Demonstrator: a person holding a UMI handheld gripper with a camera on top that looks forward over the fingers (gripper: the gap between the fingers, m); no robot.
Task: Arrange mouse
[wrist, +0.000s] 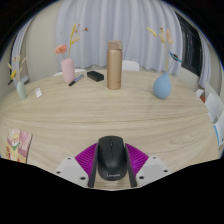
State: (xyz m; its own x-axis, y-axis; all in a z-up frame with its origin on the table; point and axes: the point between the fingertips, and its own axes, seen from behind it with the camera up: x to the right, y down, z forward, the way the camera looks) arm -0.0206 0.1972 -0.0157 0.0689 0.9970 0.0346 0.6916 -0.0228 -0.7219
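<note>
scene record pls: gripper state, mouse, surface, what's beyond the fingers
gripper: fingers at either side of the mouse, magenta pads against its flanks; reads as shut on it
mouse: black, between the fingers, pointing ahead
surface: light wooden table
beyond fingers: tall copper bottle, pink cup, blue vase, small black box

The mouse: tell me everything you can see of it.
The mouse is black and looks like matte plastic, with a scroll wheel set in a groove down the middle of its front and faint lettering near its rear. It lies flat on the wooden table, front end pointing away from the gripper. It sits between the fingers, whose purple pads flank its sides; whether they press it is unclear.
</note>
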